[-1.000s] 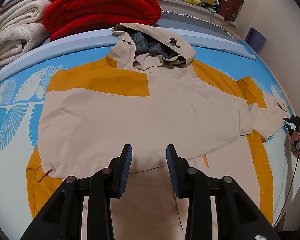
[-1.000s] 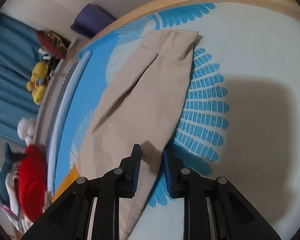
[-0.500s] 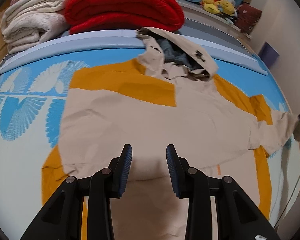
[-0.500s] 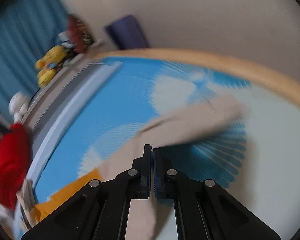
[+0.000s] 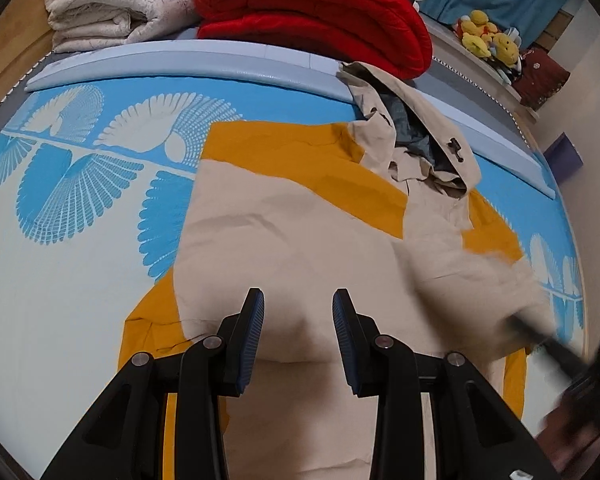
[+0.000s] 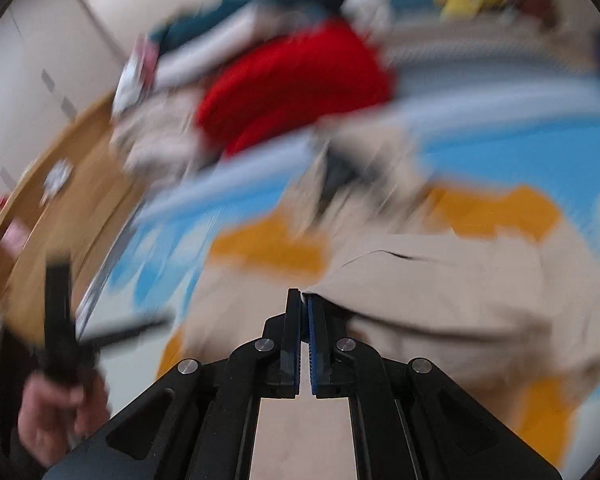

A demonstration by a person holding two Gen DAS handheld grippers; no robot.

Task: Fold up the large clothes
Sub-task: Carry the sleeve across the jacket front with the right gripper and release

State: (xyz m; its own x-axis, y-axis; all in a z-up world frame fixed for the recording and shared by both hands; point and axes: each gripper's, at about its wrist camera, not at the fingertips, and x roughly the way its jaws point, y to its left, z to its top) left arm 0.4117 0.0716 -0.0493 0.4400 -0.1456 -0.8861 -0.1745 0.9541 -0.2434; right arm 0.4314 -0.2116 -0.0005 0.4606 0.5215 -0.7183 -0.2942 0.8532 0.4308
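A large beige and orange hooded jacket [image 5: 300, 240] lies spread on the blue patterned bed sheet, hood towards the headboard. My left gripper [image 5: 298, 312] is open and empty, hovering over the jacket's lower body. My right gripper [image 6: 303, 300] is shut on the jacket's beige sleeve [image 6: 440, 288] and holds it lifted over the jacket's body. That sleeve shows blurred in the left wrist view [image 5: 500, 276], with the right gripper a dark blur at the right edge. The right wrist view is heavily motion-blurred.
A folded red blanket [image 5: 312, 12] and a cream blanket [image 5: 112, 4] lie at the head of the bed. Yellow plush toys [image 5: 488, 40] sit on a shelf behind. The bed sheet [image 5: 68, 264] extends left of the jacket.
My right gripper closed on the sleeve, lifted it off the bed and swung it in over the jacket's body. My left gripper drifted, staying open above the hem.
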